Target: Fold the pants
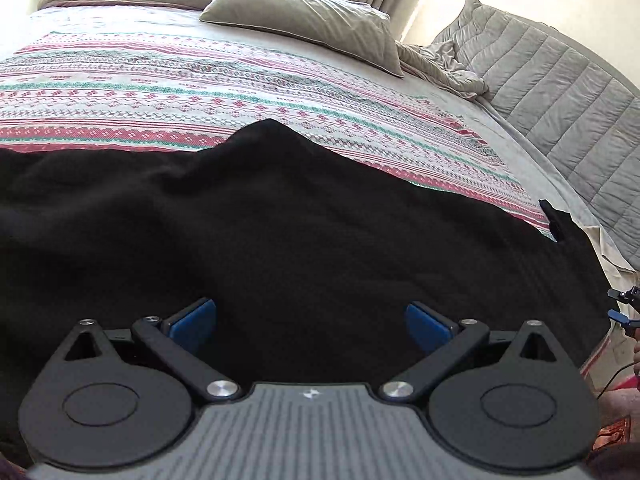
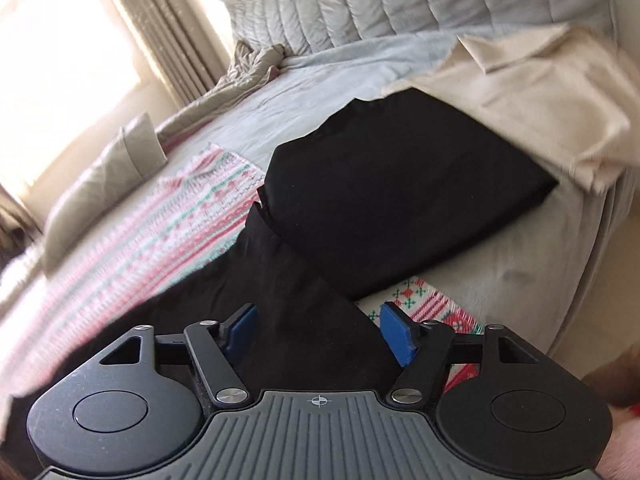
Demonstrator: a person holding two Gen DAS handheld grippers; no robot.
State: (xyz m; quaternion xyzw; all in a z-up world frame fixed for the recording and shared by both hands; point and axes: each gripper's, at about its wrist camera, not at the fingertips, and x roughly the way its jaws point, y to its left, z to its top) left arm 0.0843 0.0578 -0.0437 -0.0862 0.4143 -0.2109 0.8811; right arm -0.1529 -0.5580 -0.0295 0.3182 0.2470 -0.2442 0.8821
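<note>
The black pants (image 1: 280, 220) lie spread across the near side of the bed, over a striped patterned blanket (image 1: 200, 92). My left gripper (image 1: 310, 326) hovers over the middle of the dark cloth, jaws wide open, with nothing between the blue pads (image 1: 192, 324). In the right wrist view one end of the pants (image 2: 288, 300) runs as a narrow strip toward the camera. My right gripper (image 2: 318, 332) stands over that strip with its pads (image 2: 396, 332) on either side of it, apart and not pressing. The right gripper (image 1: 624, 308) also shows at the left view's right edge.
A folded black garment (image 2: 400, 200) sits near the bed corner, partly under a beige cloth (image 2: 520, 92). Grey pillows (image 1: 304, 20) and a quilted grey cover (image 1: 560, 100) lie at the far side. The bed edge (image 2: 580, 260) drops off to the right.
</note>
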